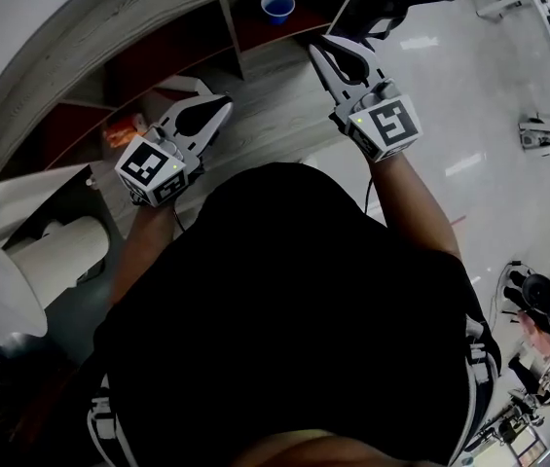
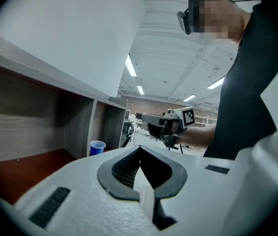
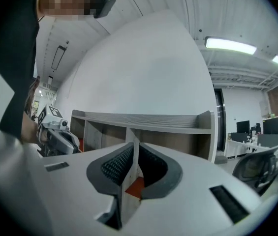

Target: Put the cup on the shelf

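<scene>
The blue cup [image 1: 277, 6] stands upright in a right-hand compartment of the grey wooden shelf [image 1: 158, 13], on its red-brown floor. In the left gripper view the cup [image 2: 97, 147] shows deep in that bay. My right gripper [image 1: 319, 49] hangs just in front of the cup's compartment, shut, with nothing between its jaws [image 3: 132, 145]. My left gripper [image 1: 220, 107] is held lower and to the left, in front of the middle bays, and its jaws [image 2: 139, 150] are also shut and empty. The right gripper view does not show the cup.
An orange packet [image 1: 124, 130] lies in a left bay of the shelf. A white round stool [image 1: 2, 285] and a white cylinder [image 1: 65, 251] stand at the left. A dark office chair [image 3: 257, 168] stands to the right of the shelf on the glossy floor.
</scene>
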`<state>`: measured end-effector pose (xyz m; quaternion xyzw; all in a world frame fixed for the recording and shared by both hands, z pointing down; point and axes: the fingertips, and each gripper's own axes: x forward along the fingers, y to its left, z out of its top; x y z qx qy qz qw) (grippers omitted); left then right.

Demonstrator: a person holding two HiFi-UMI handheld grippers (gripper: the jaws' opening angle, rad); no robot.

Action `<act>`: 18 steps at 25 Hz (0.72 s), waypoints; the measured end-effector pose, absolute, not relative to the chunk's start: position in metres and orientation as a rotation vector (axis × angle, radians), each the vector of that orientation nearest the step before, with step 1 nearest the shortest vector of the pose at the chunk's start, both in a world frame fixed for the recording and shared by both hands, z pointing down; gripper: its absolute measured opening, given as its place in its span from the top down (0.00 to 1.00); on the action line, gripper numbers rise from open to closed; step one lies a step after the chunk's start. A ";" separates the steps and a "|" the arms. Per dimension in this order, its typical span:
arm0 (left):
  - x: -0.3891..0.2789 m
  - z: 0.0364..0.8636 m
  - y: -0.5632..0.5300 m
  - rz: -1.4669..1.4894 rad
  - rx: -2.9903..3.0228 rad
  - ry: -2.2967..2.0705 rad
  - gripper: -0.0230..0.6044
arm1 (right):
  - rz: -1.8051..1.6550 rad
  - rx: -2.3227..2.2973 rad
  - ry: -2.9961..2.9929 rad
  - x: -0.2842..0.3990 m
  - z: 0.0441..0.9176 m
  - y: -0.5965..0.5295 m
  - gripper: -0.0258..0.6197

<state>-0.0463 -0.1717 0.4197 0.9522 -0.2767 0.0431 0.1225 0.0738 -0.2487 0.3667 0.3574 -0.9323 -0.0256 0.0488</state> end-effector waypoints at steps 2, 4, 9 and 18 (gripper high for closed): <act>-0.043 0.419 -0.173 0.122 2.780 -0.796 0.93 | -0.090 1.101 -2.824 0.079 0.368 -0.244 0.91; -0.041 0.419 -0.175 0.123 2.781 -0.789 0.93 | -0.088 1.119 -2.820 0.084 0.367 -0.241 0.92; -0.032 0.420 -0.175 0.130 2.791 -0.755 0.93 | -0.086 1.164 -2.812 0.099 0.371 -0.230 0.93; -0.022 0.423 -0.170 0.137 2.814 -0.707 0.93 | -0.035 1.196 -2.778 0.115 0.388 -0.208 0.94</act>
